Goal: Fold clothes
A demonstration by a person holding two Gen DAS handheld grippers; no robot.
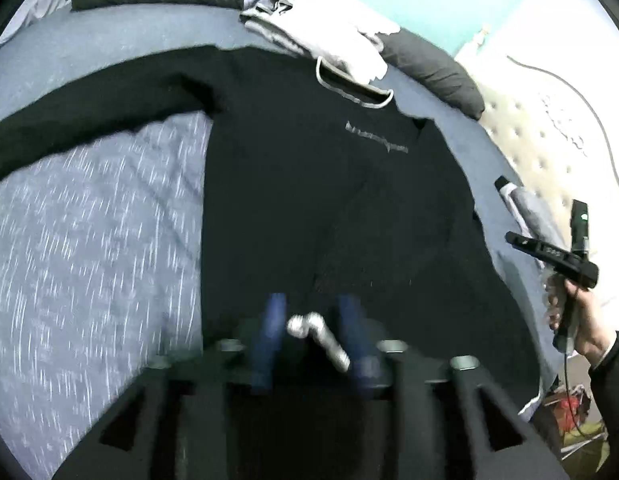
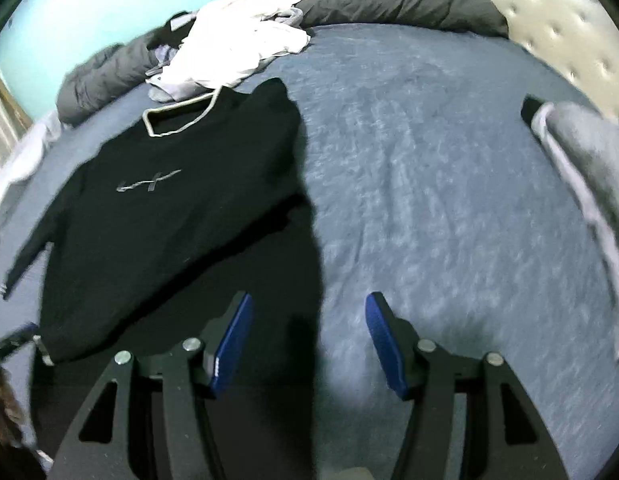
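A black sweatshirt [image 1: 329, 184] with a pale neck trim and small grey chest lettering lies spread face up on the blue bed [image 1: 89, 240]. One sleeve stretches out to the left. My left gripper [image 1: 312, 320] hovers over the shirt's lower hem, its blue fingers [image 1: 273, 320] apart and blurred, with a silvery metal piece between them. A hand holds my right gripper [image 1: 517, 242] off the shirt's right side. In the right wrist view, the right gripper [image 2: 309, 336] stands open above the shirt's [image 2: 169, 220] right edge and the bed sheet [image 2: 429, 200], nothing between its pads.
A heap of white and grey clothes [image 2: 237, 40] lies beyond the shirt's collar. Dark grey bedding [image 2: 389, 0] runs along the far edge. A tufted cream headboard [image 2: 557, 28] is at the right, with a grey garment [image 2: 581, 152] lying near it.
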